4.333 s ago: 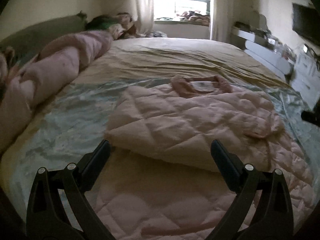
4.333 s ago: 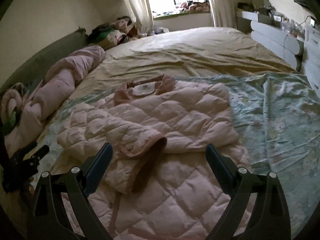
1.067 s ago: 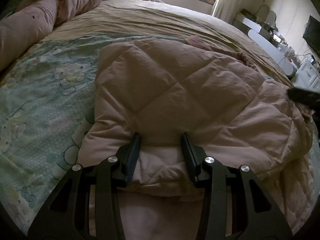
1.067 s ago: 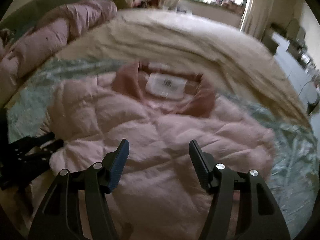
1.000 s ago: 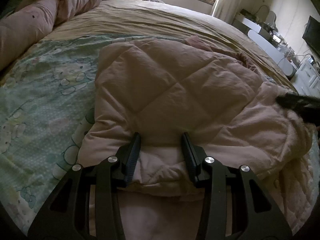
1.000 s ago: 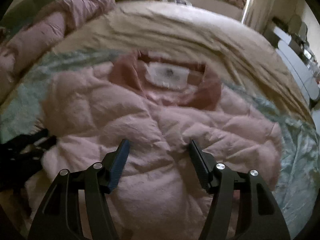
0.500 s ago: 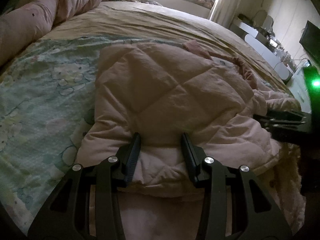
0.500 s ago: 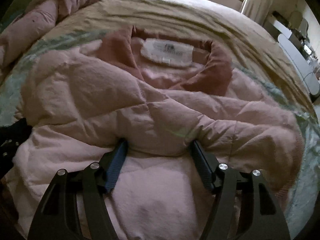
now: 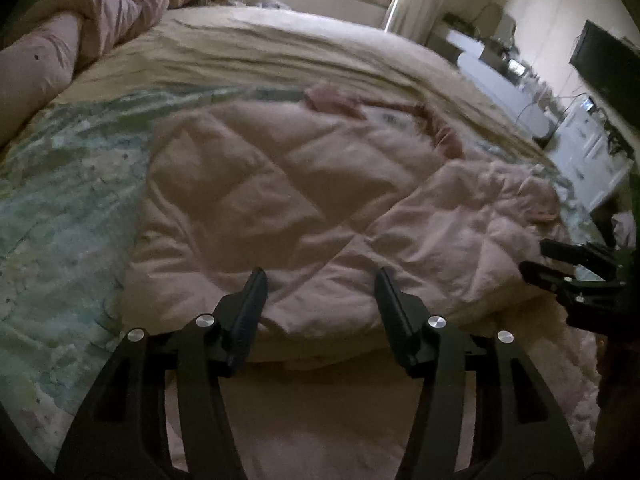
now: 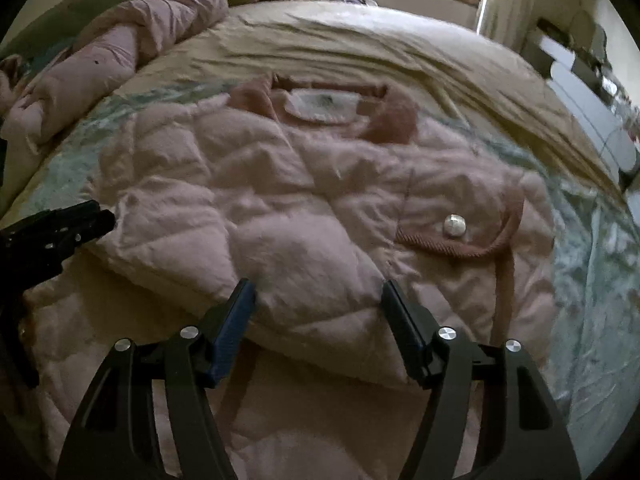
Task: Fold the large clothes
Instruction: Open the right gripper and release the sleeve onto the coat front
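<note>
A pink quilted jacket [image 9: 288, 184] lies on the bed, its lower part folded up over its body; it also shows in the right wrist view [image 10: 304, 200], with its darker collar and white label [image 10: 322, 104] at the far end and a snap-button pocket flap [image 10: 454, 226] on the right. My left gripper [image 9: 320, 280] is open at the folded edge, its jaws apart with the fabric just ahead of them. My right gripper [image 10: 318, 290] is open at the same folded edge further right. Each gripper shows at the side of the other's view.
The jacket lies on a pale green patterned sheet [image 9: 60, 184] over a beige bedcover [image 10: 360, 40]. A rolled pink duvet [image 9: 80, 36] runs along the left. White furniture [image 9: 500, 88] and a dark screen [image 9: 604, 64] stand at the right; a window is at the back.
Both grippers were shut on the jacket's folded edge; now both have opened and pulled back a little. The fold rests on the jacket's body. The right gripper sits lower at the right.
</note>
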The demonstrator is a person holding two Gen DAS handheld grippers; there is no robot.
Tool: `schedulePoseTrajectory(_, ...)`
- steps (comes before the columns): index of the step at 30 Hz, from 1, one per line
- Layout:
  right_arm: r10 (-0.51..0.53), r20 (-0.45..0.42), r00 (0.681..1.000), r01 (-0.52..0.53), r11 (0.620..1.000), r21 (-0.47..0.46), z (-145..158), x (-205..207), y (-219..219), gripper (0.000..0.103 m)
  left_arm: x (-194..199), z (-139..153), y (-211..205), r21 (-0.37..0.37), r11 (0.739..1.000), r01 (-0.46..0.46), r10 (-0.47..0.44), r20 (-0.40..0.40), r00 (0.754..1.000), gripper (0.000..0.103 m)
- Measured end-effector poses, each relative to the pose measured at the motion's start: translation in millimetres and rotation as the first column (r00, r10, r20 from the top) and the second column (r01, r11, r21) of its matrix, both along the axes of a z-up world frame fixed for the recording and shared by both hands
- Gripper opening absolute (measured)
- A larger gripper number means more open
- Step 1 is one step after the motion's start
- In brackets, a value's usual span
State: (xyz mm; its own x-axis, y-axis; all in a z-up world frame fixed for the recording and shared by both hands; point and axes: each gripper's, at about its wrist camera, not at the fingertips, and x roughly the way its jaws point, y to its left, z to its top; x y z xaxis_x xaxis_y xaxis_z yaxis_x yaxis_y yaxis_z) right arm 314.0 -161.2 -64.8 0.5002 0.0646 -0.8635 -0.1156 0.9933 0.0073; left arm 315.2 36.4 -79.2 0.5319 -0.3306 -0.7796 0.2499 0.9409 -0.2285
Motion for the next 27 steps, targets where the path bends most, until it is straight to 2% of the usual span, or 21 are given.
schedulePoseTrajectory(5,-0.043,-0.039,0.998,0.045,0.998,0.036,-21.4,6.6,-2.9,0.073,8.4,-18.5,6.4,-0.04,0.999,0.002,-0.003,-0.024,1.0,0.05)
schedulePoseTrajectory(8,-0.049,-0.037,0.998,0.05,0.998,0.037,-31.8,9.4,-2.7,0.076,7.0,-24.2,2.9,-0.021,1.0,0.002,-0.002,-0.006,1.0,0.05)
schedulePoseTrajectory(10,-0.066,-0.033,0.997,0.067,0.996,0.053,-38.1,12.3,-4.5,0.076,6.8,-23.3,3.3,-0.028,1.0,0.0,0.0,-0.006,1.0,0.05)
schedulePoseTrajectory(14,-0.074,-0.015,0.997,0.074,0.996,0.042,-30.7,7.9,-2.1,0.077,2.3,-10.8,5.1,-0.03,1.0,-0.008,0.008,-0.009,1.0,0.05)
schedulePoseTrajectory(15,-0.075,-0.006,0.997,0.075,0.996,0.049,-28.2,5.5,-2.9,0.077,1.3,-7.9,5.2,-0.027,1.0,-0.008,0.008,-0.008,1.0,0.052)
schedulePoseTrajectory(17,-0.083,0.011,0.997,0.082,0.994,0.077,-21.0,-0.1,-6.1,0.081,-1.9,-0.7,5.4,-0.046,0.999,-0.003,0.002,-0.008,1.0,0.065)
schedulePoseTrajectory(19,-0.097,0.025,0.995,0.094,0.991,0.098,-13.6,-5.0,-8.8,0.083,-5.9,8.8,3.9,-0.056,0.998,0.009,-0.009,0.003,1.0,0.068)
schedulePoseTrajectory(21,-0.093,0.049,0.994,0.088,0.991,0.098,-2.8,-11.1,-9.0,0.086,-11.3,20.1,3.2,-0.051,0.999,0.017,-0.016,0.029,0.999,0.076)
schedulePoseTrajectory(22,-0.094,0.065,0.993,0.087,0.992,0.093,2.9,-12.9,-9.2,0.092,-11.6,22.2,4.4,-0.049,0.999,0.018,-0.016,0.031,0.999,0.081)
schedulePoseTrajectory(23,-0.095,0.078,0.992,0.087,0.992,0.09,7.2,-14.2,-9.7,0.094,-12.5,24.9,4.7,-0.049,0.999,0.018,-0.016,0.031,0.999,0.086)
schedulePoseTrajectory(25,-0.102,0.104,0.989,0.093,0.991,0.092,17.8,-18.8,-10.8,0.094,-14.0,29.9,6.0,-0.043,0.999,0.008,-0.007,0.033,0.999,0.093)
schedulePoseTrajectory(27,-0.112,0.115,0.987,0.101,0.99,0.097,23.9,-20.7,-12.3,0.094,-15.4,34.3,6.1,-0.026,1.0,-0.005,0.006,0.037,0.999,0.094)
